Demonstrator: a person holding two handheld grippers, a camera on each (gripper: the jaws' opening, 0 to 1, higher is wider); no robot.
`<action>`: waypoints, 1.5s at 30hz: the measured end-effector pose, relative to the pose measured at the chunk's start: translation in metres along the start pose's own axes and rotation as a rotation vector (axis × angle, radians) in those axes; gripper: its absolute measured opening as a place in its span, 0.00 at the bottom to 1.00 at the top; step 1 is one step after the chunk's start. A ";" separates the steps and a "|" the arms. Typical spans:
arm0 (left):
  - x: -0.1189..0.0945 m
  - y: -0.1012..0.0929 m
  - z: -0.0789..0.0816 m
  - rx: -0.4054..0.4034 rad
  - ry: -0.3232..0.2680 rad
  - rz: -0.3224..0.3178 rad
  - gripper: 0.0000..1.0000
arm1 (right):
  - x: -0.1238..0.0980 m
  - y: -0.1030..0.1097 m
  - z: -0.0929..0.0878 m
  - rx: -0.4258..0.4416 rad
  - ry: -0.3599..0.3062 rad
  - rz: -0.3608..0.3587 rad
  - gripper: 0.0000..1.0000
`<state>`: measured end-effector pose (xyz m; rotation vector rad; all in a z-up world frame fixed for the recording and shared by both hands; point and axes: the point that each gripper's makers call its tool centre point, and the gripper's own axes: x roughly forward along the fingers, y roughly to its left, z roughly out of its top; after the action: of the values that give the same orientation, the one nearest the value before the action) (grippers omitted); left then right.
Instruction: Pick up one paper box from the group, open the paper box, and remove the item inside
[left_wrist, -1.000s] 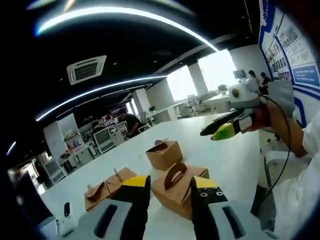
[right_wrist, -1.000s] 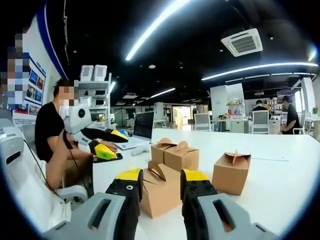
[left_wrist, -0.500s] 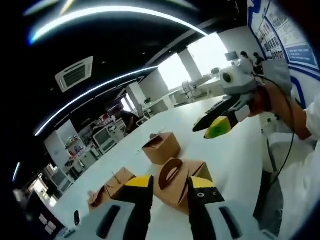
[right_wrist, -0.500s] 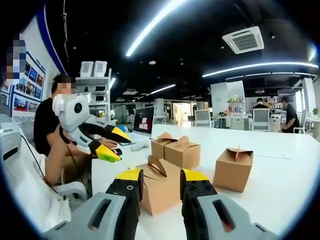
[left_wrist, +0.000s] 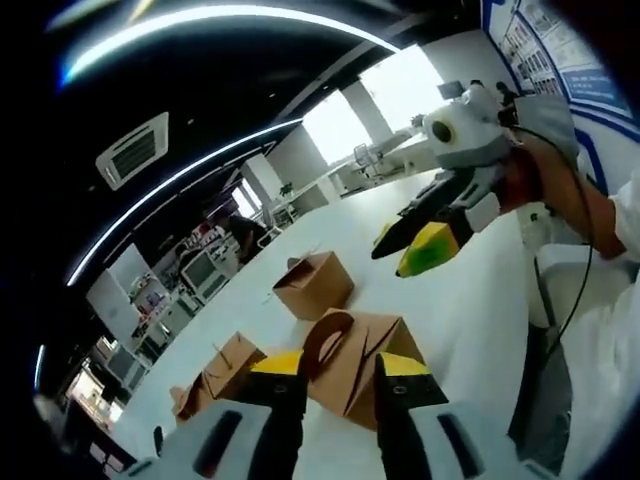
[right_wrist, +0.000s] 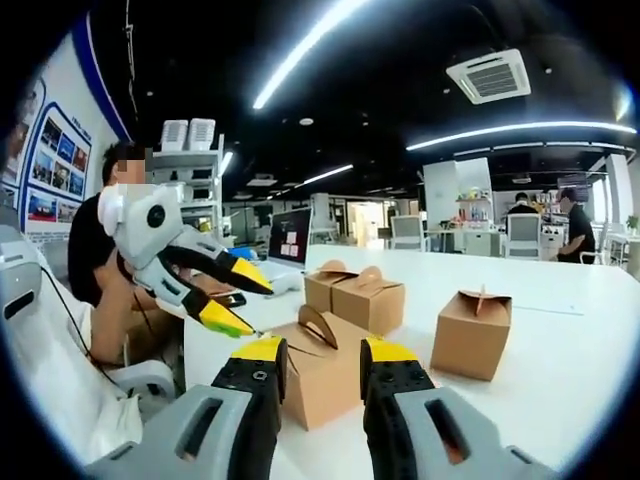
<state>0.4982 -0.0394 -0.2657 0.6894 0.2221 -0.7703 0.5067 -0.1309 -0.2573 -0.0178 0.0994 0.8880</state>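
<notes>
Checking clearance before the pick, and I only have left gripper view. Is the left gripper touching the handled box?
Observer: No. In right gripper view the left gripper hangs in the air beside the handled box, apart from it, fingers open.
Operator: Anything beyond the boxes I should avoid?
Observer: A laptop stands open on the table, past the boxes.

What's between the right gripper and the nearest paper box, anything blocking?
Nothing visible. The nearest paper box sits on the white table straight ahead of the right gripper, jaws open around it. The left gripper, also open, hovers off to the side, above the box's near corner.
</notes>
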 end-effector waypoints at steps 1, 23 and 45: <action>0.001 0.000 0.000 0.003 0.005 -0.002 0.28 | 0.000 0.000 0.000 -0.001 0.002 -0.002 0.30; 0.018 -0.004 -0.014 0.043 0.083 -0.027 0.20 | 0.015 0.010 -0.017 -0.004 0.039 0.018 0.30; 0.027 -0.012 -0.017 -0.001 0.086 -0.064 0.08 | 0.031 0.018 -0.029 0.017 0.049 0.031 0.28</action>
<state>0.5104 -0.0499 -0.2959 0.7178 0.3247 -0.8025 0.5096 -0.0967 -0.2891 -0.0219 0.1533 0.9182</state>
